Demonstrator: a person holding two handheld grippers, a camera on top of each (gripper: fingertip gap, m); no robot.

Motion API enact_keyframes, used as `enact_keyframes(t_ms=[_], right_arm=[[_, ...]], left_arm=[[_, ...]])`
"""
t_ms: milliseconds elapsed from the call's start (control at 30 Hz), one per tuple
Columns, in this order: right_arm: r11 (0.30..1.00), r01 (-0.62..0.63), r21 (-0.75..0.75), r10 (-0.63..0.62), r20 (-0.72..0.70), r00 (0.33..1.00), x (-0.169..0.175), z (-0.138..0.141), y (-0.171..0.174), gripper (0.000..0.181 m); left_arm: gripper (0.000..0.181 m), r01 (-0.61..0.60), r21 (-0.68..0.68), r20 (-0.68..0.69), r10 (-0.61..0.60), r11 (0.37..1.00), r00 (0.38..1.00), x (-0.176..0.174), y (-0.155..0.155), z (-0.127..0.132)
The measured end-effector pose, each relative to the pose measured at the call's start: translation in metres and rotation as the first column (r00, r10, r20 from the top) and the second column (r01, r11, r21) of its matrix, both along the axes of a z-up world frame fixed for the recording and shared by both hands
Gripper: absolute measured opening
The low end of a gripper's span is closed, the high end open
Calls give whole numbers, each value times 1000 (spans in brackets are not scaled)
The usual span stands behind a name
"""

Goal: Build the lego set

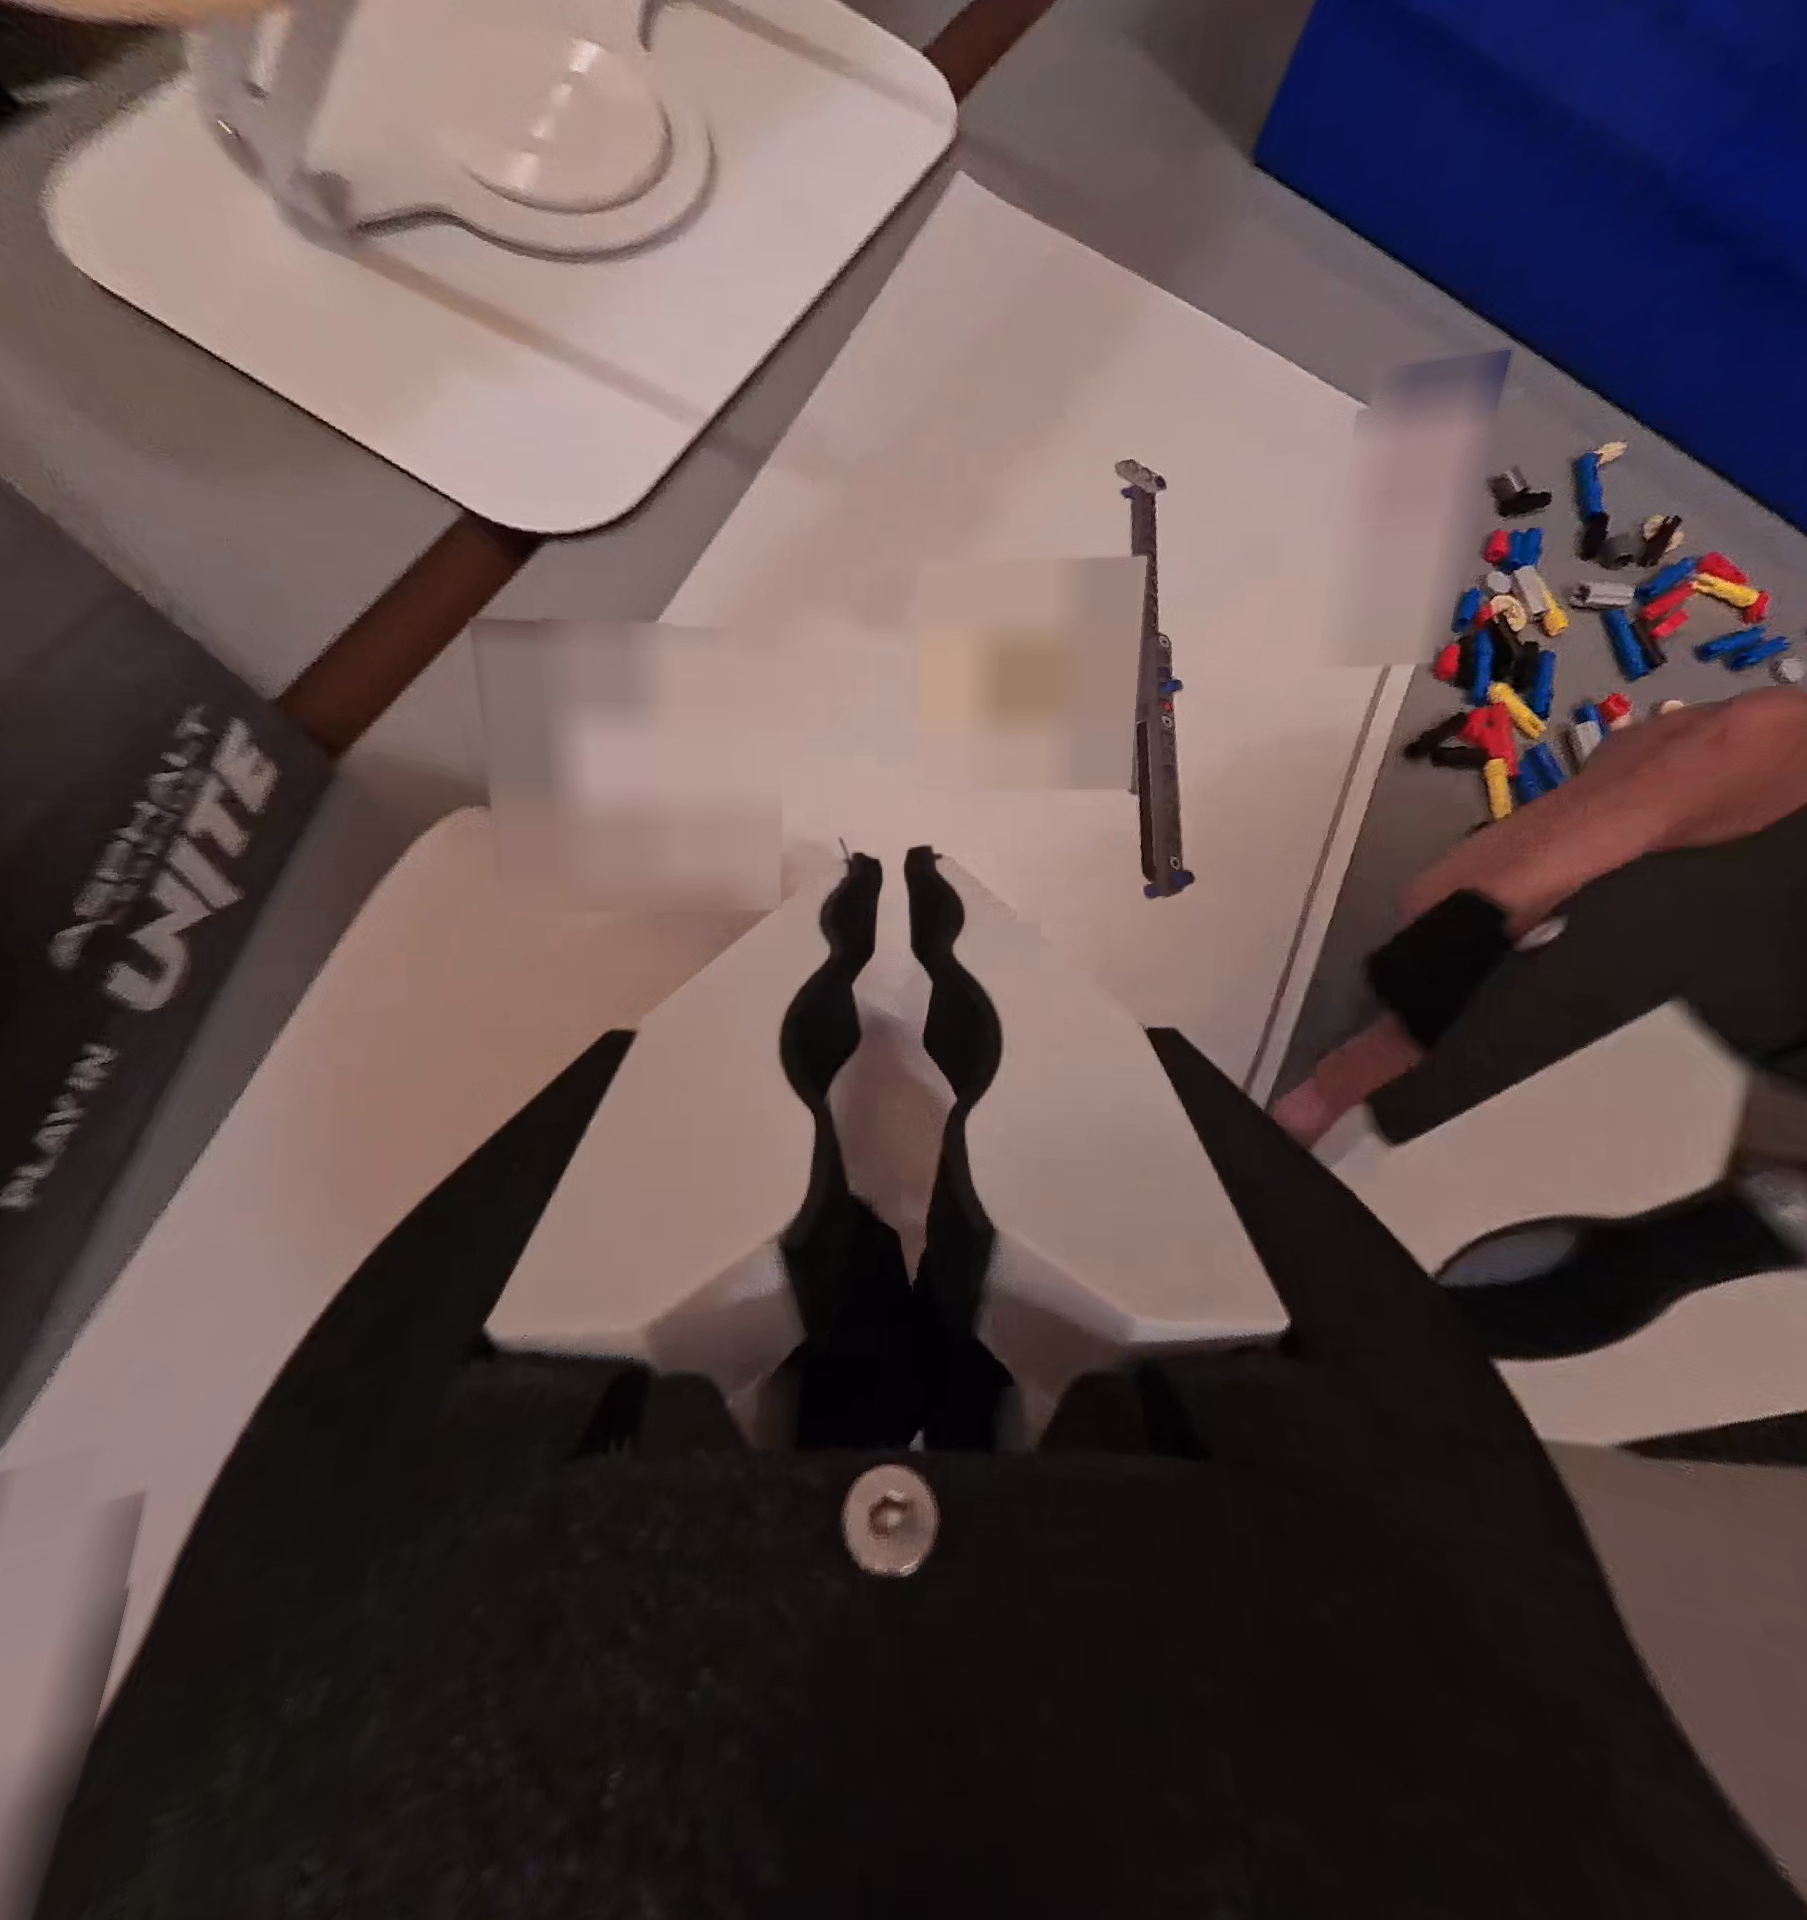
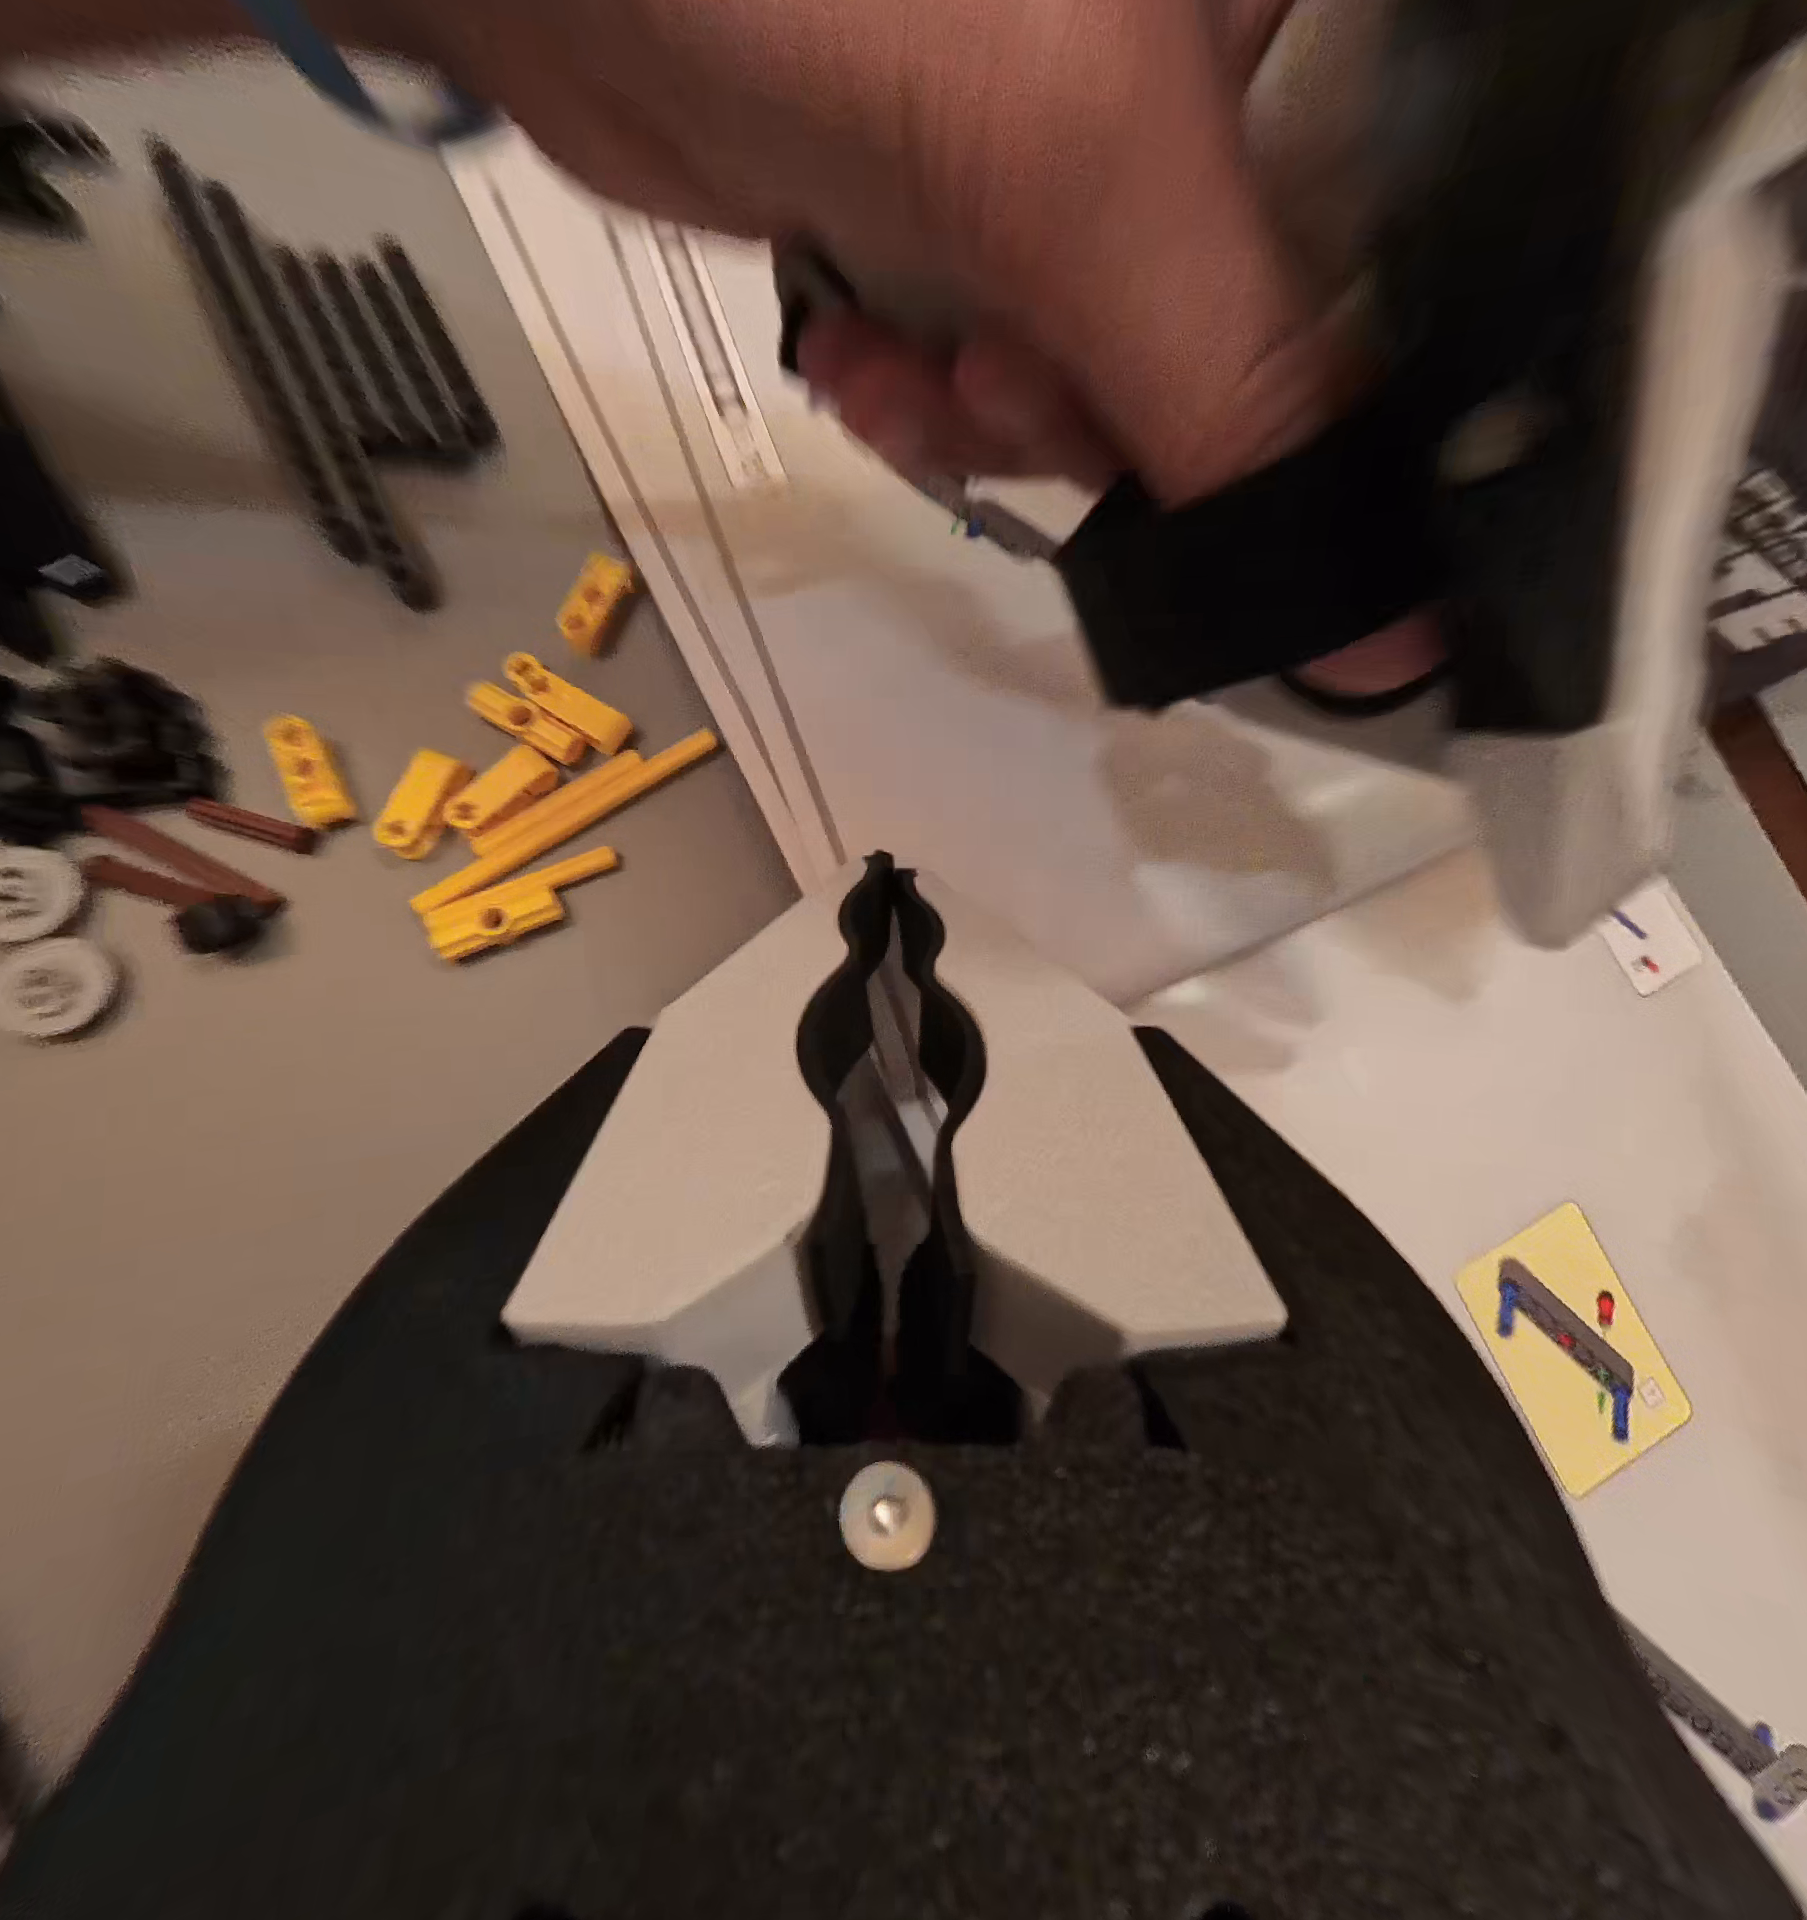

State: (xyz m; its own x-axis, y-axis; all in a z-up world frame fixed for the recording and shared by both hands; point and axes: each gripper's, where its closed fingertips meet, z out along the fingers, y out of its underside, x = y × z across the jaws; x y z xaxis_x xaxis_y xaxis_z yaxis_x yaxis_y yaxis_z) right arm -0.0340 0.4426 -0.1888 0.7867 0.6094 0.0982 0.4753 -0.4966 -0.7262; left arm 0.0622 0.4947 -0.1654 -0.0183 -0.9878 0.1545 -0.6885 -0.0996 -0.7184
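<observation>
The long grey beam [image 1: 1151, 686] with blue pins lies flat on the white instruction sheet [image 1: 982, 416] near its right edge, light, rigid, best pinched mid-length across its narrow sides, while the left gripper [image 1: 892, 868] hovers slightly parted and empty and the right gripper [image 2: 883, 873] is closed on nothing.

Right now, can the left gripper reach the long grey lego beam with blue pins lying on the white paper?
Probably yes. The left gripper is empty, its jaws slightly parted, and bare white paper separates it from the grey beam, ahead to its right.
</observation>
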Motion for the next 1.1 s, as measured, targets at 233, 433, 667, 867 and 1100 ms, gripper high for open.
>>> enact_keyframes(t_ms=[233,433,667,867,1100], right_arm=[[924,382,1,-382,-31,924,115,1,6,0],[888,459,-36,-457,44,888,121,-22,10,0],[980,182,83,-179,-46,983,59,8,13,0],[999,43,-22,-43,-22,999,30,-16,1,0],[999,26,19,-26,48,999,26,-11,3,0]], left_arm=[[2,-33,46,-51,35,998,998,-19,6,-28],[0,-67,99,-102,77,993,992,-49,19,-47],[0,-67,78,-81,73,995,994,-55,24,-50],[0,-71,75,-81,77,995,994,-57,25,-50],[15,-122,88,16,121,989,993,-36,34,-20]])
